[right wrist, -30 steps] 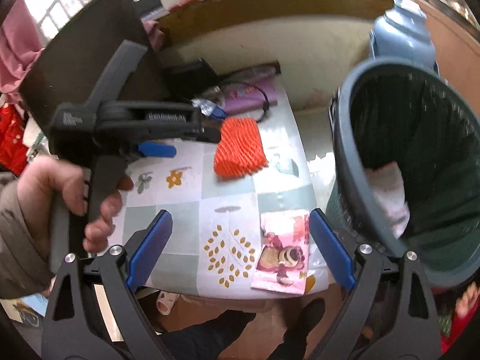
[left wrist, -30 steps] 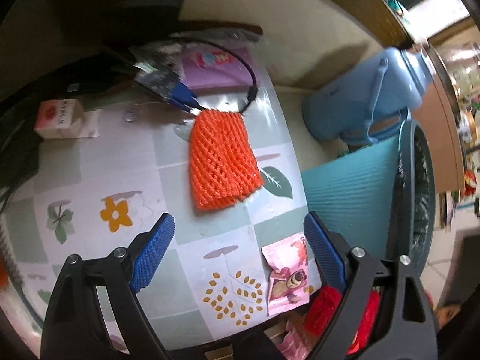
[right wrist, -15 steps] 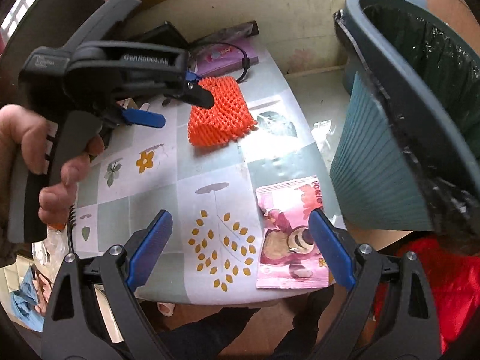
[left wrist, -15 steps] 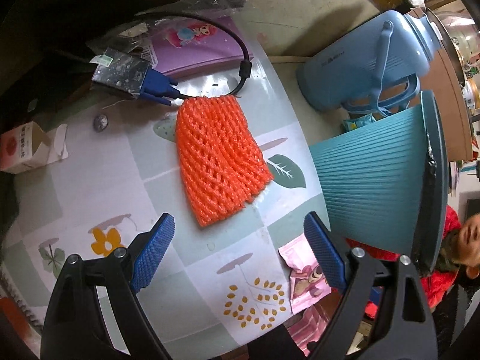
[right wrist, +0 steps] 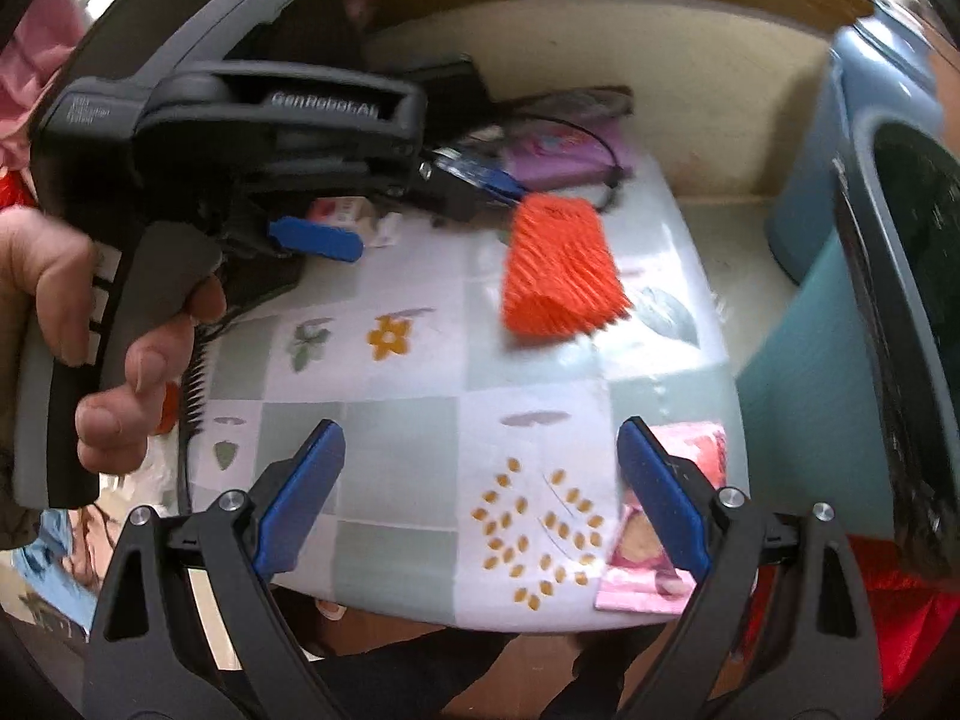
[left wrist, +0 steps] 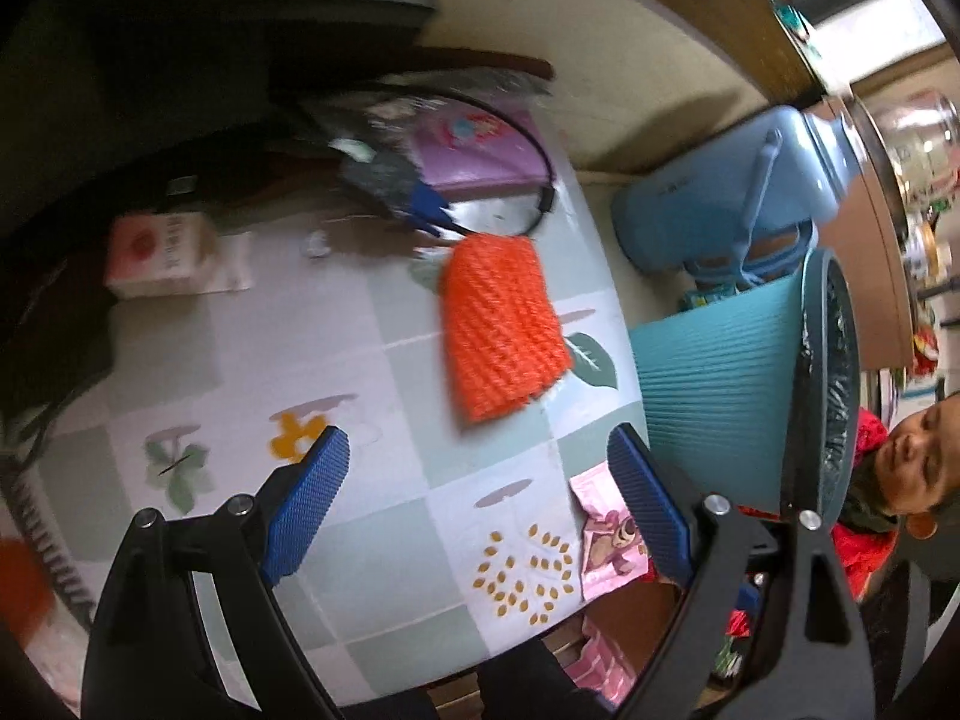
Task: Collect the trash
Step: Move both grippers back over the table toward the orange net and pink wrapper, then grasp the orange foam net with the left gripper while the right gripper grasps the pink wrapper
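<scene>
Nearest in each wrist view stand the black arms and ribbed blue pads of the grippers; the left gripper [left wrist: 474, 501] and the right gripper [right wrist: 480, 495] both gape wide with nothing between the pads, poised above the table's near edge. In the right wrist view the person's left hand [right wrist: 78, 324] wraps the grey handle of the left tool.

Below them lies the glossy tablecloth of pale green and white squares printed with leaves and flowers [left wrist: 384, 546]; at its near right corner rests a flat, pink, crinkled snack wrapper with a cartoon bear [left wrist: 606, 534], partly hidden behind the right-hand pad in both views. Farther in, toward the right edge, sits the orange foam net sleeve [left wrist: 498, 330], a soft, roughly rectangular mesh tube; its far end almost meets a blue cable plug [left wrist: 426, 207] trailing a black looped cord. Just off the table's right side stands the ribbed teal plastic bin with a black liner [left wrist: 720, 384].

At far left sits a small pink and white carton [left wrist: 159, 255]; at the back, a flat purple packet [left wrist: 474, 147]; beyond the bin, a pale blue plastic jug [left wrist: 720, 204].

Compared with half a second ago, the left view has drawn back from the net sleeve, and the wrapper sits nearer the right gripper's right pad.
</scene>
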{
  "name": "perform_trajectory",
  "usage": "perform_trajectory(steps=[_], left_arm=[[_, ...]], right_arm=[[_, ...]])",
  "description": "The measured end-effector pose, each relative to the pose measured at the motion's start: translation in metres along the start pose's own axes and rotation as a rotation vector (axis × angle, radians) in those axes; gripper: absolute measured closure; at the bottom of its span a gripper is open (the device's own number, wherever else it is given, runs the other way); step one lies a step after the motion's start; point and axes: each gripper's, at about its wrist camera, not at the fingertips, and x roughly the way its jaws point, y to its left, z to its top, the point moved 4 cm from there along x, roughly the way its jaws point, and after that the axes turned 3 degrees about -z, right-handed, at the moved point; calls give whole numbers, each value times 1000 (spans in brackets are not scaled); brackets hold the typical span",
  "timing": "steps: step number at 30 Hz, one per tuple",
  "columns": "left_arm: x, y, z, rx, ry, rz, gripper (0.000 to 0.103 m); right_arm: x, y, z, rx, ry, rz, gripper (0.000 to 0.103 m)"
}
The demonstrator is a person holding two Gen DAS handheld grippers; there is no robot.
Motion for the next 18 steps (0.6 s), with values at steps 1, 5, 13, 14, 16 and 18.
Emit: perform_trajectory(steps=[1, 5, 13, 14, 16, 18], left_arm=[[-5, 4, -1, -12, -8, 1, 17], [-26, 17, -6, -60, -51, 8, 17], [-49, 26, -15, -88, -95, 14, 17], [-50, 26, -16, -87, -96, 15, 17], [-51, 26, -18, -90, -99, 14, 17], [-51, 24, -20, -88, -97, 10, 17]], right_arm=[[-2, 4, 5, -16, -8, 5, 12], [-6, 13, 15, -51, -31, 18, 12], [-12, 28, 17, -95, -47, 38, 12], [-13, 29, 17, -98, -49, 39, 12], [-15, 30, 15, -101, -50, 37, 12], [-15, 29, 13, -94, -48, 34, 12]])
